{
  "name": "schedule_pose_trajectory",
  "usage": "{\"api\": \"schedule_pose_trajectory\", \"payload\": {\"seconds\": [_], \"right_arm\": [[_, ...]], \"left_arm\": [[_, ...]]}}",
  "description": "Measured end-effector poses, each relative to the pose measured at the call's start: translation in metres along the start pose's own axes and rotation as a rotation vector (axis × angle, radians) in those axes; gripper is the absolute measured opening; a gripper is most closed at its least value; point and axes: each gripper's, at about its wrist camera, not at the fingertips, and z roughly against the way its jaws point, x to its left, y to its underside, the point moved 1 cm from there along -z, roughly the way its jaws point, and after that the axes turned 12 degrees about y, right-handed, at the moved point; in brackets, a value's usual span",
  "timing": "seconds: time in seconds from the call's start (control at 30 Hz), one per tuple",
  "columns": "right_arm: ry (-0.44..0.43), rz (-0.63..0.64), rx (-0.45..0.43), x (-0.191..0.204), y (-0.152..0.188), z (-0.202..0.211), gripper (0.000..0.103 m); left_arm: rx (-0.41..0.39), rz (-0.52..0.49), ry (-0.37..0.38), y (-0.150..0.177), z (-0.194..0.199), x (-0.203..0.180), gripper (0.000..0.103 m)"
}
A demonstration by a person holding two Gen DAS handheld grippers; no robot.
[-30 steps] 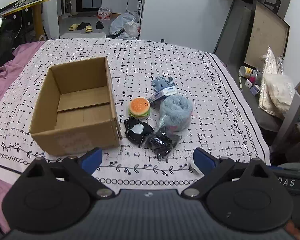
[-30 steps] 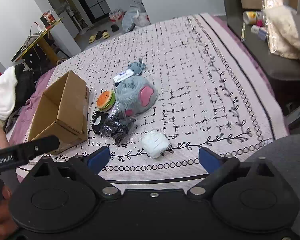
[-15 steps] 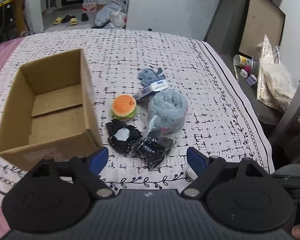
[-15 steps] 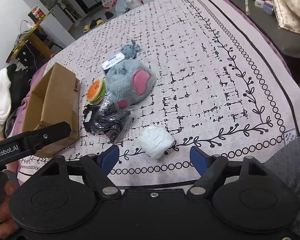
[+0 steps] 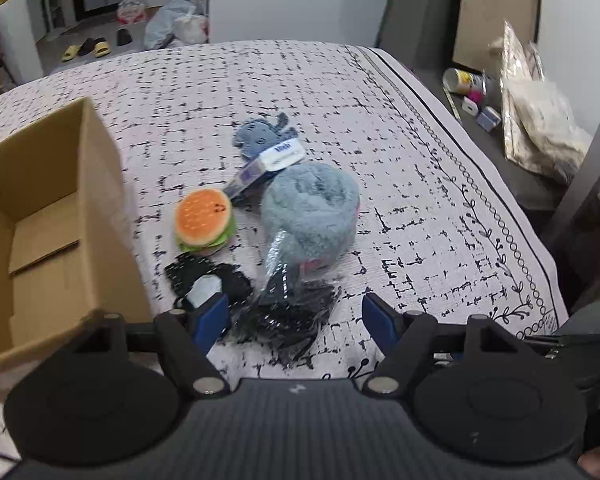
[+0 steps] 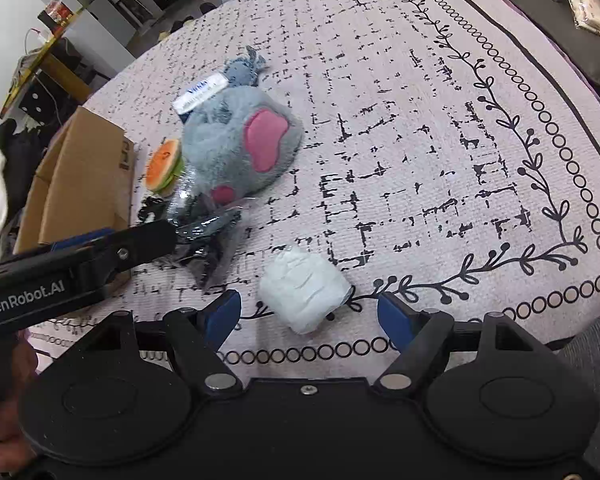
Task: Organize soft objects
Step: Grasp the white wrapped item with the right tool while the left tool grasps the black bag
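The left gripper [image 5: 296, 316] has its blue-tipped fingers [image 5: 214, 314] spread and closing, pads touching nothing; between them lies a crinkled clear plastic bag of black fabric [image 5: 288, 312] on the bed; the left pad sits just over a flat black lace piece with a white patch [image 5: 204, 284], though contact cannot be told.

The right gripper [image 6: 310, 312] is likewise spread, with its jaws closing only slightly; a white bundle of soft cloth in clear wrap [image 6: 304, 290] lies between the blue fingertips [image 6: 224, 310], not pressed by either.

Beyond the bag, touching it, rests a round grey plush toy with pink patches [image 6: 244, 144]; just left of the plush is a small plush hamburger with orange bun and green edge [image 5: 205, 216]; behind the plush lies a small grey-blue soft toy with a white and purple label card [image 5: 262, 138].

An open brown cardboard box [image 5: 100, 208] stands at the left, beside the hamburger and the lace piece, with nothing seen inside it; all rest on a pale quilted bedspread with black dashes and a vine border [image 6: 440, 120].

In the right wrist view the left gripper's black arm reaches in over the bag, a hand [image 6: 4, 400] behind it.
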Motion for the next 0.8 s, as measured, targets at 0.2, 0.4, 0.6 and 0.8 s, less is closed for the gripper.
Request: {"api": "schedule_pose_trajectory", "payload": {"seconds": [0.2,0.4,0.6,0.8], "right_arm": [[0.013,0.003,0.014,0.003,-0.001,-0.012,0.074],[0.034,0.023,0.023,0.007,-0.003,-0.021,0.073],[0.056,0.033,0.002,0.007,-0.002,-0.022,0.054],[0.075,0.045,-0.019,0.01,-0.001,-0.016,0.053]], "left_arm": [[0.047,-0.068,-0.009,-0.002,-0.024,-0.003,0.073],[0.074,-0.081,-0.025,0.002,-0.042,-0.003,0.065],[0.059,-0.079,-0.011,0.006,-0.046,-0.005,0.045],[0.039,-0.054,0.013,0.008,-0.035,-0.003,0.039]]}}
